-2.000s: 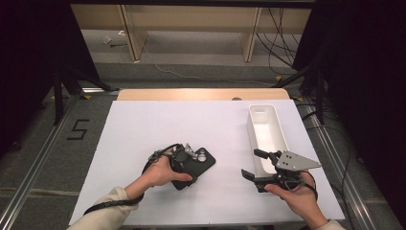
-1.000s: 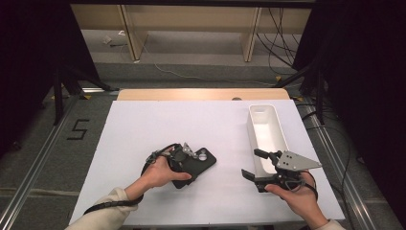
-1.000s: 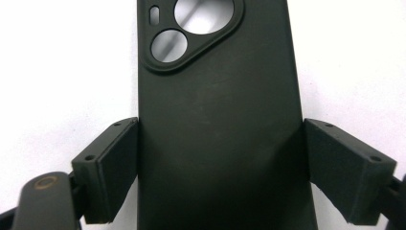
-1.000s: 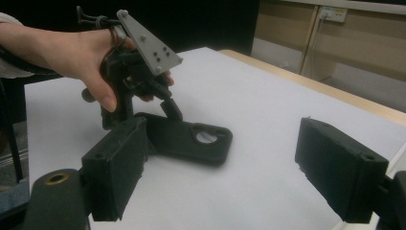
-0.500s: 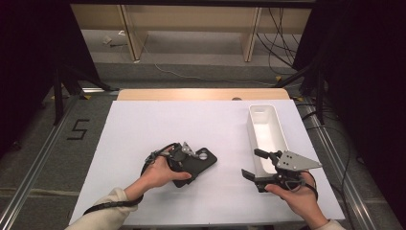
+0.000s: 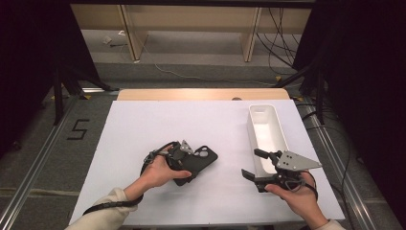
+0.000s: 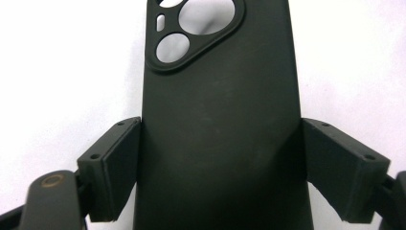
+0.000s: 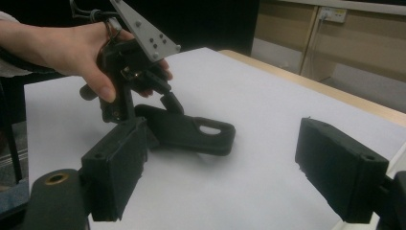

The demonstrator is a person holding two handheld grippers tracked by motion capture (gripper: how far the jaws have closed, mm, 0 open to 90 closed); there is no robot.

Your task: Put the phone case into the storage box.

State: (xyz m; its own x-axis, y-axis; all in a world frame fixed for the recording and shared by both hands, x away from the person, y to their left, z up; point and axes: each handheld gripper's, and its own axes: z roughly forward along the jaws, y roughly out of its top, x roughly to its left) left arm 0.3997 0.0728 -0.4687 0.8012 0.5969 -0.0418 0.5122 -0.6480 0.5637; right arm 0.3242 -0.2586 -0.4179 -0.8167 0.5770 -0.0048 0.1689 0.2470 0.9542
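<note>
Two jaws of the left gripper [image 6: 191, 160] pinch the black phone case [image 6: 198, 163], which lies left of the white bin [image 6: 280, 132] exactly as seconds ago; nothing has moved, so lifting likely comes next. The right gripper [image 6: 253, 165] idles, spread.

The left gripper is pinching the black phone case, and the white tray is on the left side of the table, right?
Not quite. The left gripper is on the black phone case, but the white tray sits on the table's right side, near the right gripper, as the high view shows.
</note>
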